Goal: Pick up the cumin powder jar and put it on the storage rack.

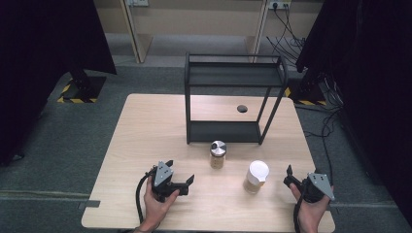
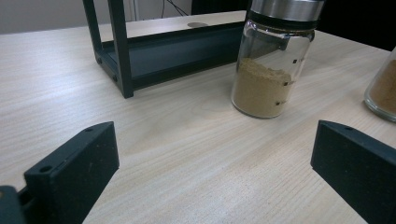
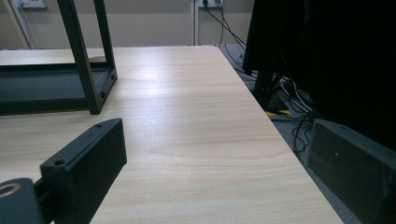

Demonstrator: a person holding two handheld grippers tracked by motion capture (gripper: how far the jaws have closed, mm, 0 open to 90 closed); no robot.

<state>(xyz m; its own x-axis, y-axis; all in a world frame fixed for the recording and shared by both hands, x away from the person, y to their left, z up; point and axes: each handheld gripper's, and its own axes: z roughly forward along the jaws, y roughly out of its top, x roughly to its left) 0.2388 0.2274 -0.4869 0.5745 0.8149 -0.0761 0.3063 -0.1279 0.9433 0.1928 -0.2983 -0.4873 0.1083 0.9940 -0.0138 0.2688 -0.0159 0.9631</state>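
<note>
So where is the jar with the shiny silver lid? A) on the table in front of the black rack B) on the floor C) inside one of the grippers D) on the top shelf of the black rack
A: the jar with the silver lid stands upright on the table, just in front of the black rack, and neither gripper touches it.

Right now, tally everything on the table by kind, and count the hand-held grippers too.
Glass jars of brown powder: 2, one with a silver lid, one with a white lid
Black metal shelf racks: 1
Hand-held grippers: 2, left hand-held gripper, right hand-held gripper, both open and holding nothing
Total: 5
</note>
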